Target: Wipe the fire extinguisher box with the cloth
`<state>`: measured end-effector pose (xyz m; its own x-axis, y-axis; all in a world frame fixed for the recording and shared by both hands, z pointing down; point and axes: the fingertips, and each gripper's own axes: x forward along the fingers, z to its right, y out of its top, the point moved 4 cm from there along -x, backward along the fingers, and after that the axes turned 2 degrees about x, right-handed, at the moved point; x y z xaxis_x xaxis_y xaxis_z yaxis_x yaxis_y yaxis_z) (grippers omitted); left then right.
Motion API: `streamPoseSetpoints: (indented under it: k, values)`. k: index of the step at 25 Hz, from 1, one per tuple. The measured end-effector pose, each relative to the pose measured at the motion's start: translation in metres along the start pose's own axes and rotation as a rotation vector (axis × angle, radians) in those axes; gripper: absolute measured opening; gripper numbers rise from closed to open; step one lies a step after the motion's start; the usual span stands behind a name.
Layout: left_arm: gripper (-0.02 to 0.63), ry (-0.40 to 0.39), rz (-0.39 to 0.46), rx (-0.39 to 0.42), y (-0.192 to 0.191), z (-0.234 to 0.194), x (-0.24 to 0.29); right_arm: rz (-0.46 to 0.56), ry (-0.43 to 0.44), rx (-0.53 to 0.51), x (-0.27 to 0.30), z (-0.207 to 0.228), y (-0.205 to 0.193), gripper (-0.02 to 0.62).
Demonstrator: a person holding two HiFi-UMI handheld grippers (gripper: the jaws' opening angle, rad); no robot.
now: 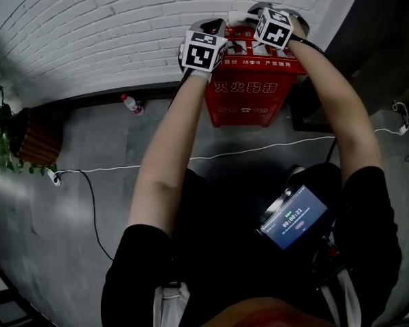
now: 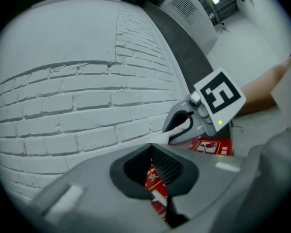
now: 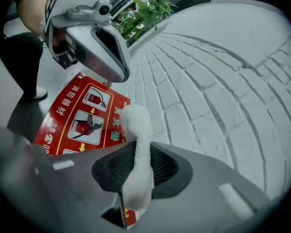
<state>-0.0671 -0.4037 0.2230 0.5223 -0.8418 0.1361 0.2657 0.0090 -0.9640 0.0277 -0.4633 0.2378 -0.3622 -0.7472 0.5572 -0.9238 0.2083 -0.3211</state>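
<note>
Against the white brick wall (image 1: 123,33) we note the red fire extinguisher box (image 1: 249,104) on grey floor (image 1: 88,135), with white lettering on its front and a pictogram label on its lid. Floor lies open to its left and front. Lid shut. Over the lid, the left gripper (image 2: 157,178) is pressed together, empty; the right gripper (image 3: 135,171) pinches the white cloth (image 3: 136,125).
</note>
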Motion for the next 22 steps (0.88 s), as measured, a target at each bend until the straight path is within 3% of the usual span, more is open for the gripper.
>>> streamPoseSetpoints:
  k: [4, 9, 22]
  values:
    - [-0.001, -0.020, -0.004, -0.018, -0.003, -0.002, 0.011, -0.043, 0.020, -0.009, 0.030, -0.009, -0.002, 0.086]
    - [-0.001, -0.030, -0.033, -0.001, -0.015, -0.001, 0.013, -0.073, 0.119, -0.020, 0.045, -0.031, -0.004, 0.083]
    - [-0.002, -0.011, -0.064, -0.012, -0.035, 0.013, -0.022, -0.098, 0.260, -0.059, 0.000, -0.078, 0.012, 0.081]
